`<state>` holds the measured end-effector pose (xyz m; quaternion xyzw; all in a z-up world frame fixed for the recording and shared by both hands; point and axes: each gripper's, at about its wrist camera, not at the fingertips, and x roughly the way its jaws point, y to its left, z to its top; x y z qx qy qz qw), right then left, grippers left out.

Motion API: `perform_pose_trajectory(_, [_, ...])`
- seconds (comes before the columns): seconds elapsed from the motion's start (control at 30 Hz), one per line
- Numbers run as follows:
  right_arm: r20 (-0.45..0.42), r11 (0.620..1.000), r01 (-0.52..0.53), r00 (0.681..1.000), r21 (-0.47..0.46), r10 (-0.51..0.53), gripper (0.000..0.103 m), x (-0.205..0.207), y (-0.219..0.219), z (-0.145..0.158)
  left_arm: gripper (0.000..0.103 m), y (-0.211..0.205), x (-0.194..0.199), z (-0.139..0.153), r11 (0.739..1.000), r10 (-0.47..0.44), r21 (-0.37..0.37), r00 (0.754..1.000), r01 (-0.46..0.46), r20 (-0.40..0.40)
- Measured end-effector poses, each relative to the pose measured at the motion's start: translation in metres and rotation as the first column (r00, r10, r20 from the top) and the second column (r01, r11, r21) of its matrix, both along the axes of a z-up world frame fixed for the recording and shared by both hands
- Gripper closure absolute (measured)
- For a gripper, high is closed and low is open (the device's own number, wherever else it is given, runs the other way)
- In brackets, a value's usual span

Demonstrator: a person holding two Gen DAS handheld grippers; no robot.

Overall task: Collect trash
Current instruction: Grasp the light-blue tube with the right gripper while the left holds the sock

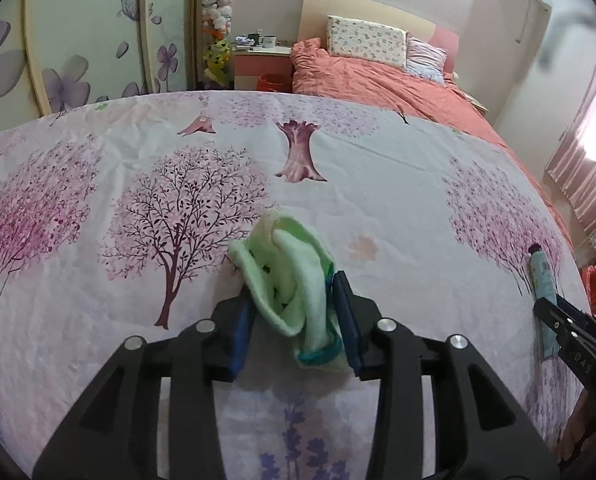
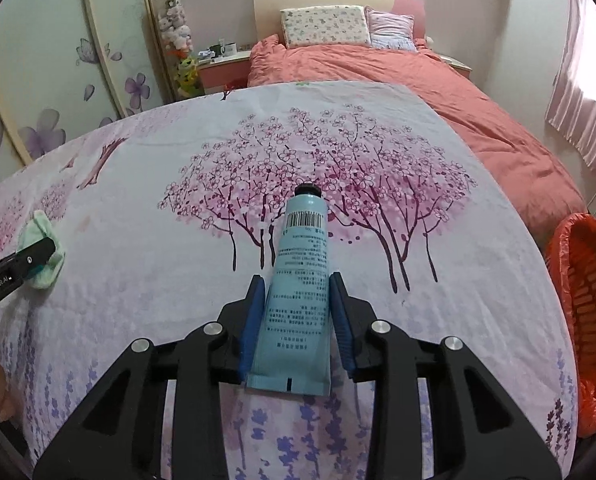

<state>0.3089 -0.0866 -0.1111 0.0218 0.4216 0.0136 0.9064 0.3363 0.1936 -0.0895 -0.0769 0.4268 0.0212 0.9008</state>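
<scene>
While the left gripper [image 1: 294, 316] pinched a green sock [image 1: 286, 276], the right gripper [image 2: 298, 312] clamped a blue tube [image 2: 300, 280] (cap pointing forward, away from it).

"GenRobot.AI" on left hand-held gripper [image 2: 38, 258]

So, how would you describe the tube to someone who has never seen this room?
On the cherry-tree bedsheet, find the right gripper. Between its blue pads lies the light blue tube, black cap pointing away, with a barcode; the other item, a green cloth, is soft and crumpled.
</scene>
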Motion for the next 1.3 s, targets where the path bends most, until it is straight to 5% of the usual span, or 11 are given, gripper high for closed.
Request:
perform_pose_trajectory(0.17, [0.004, 0.999, -0.001, 1.000, 0.046, 0.001, 0.071, -0.001, -0.007, -0.001, 0.085, -0.004, 0.003, 0.000, 1.000, 0.005, 0.019, 1.000, -0.005, 0.005])
perform_pose_trajectory(0.47, [0.065, 0.999, -0.017, 0.998, 0.046, 0.014, 0.073, -0.025, -0.020, 0.009, 0.086, -0.022, -0.014, 0.023, 0.998, -0.043, 0.056, 0.996, 0.038, 0.079])
perform_pose_trajectory(0.73, [0.007, 0.998, -0.013, 1.000, 0.061, 0.013, 0.072, -0.016, -0.020, 0.001, 0.086, -0.044, -0.030, 0.029, 0.994, -0.081, 0.080, 0.993, 0.075, 0.080])
perform_pose_trajectory(0.8, [0.001, 0.998, 0.013, 1.000, 0.059, -0.013, 0.060, -0.008, -0.020, -0.001, 0.086, -0.045, -0.031, 0.027, 0.994, -0.081, 0.075, 0.994, 0.076, 0.073])
perform_pose_trajectory(0.9, [0.004, 0.998, 0.028, 1.000, 0.056, -0.028, 0.056, 0.000, -0.017, -0.002, 0.086, -0.046, -0.031, 0.025, 0.995, -0.080, 0.063, 0.995, 0.075, 0.067])
perform_pose_trajectory(1.0, [0.004, 0.998, 0.030, 1.000, 0.051, -0.031, 0.075, 0.007, -0.017, -0.002, 0.086, -0.048, -0.030, 0.023, 0.996, -0.078, 0.058, 0.995, 0.074, 0.062])
perform_pose_trajectory(1.3, [0.085, 0.991, 0.017, 0.996, 0.136, -0.029, 0.075, -0.029, -0.050, 0.018, 0.086, -0.065, -0.037, 0.042, 0.993, -0.111, 0.056, 0.989, 0.106, 0.102])
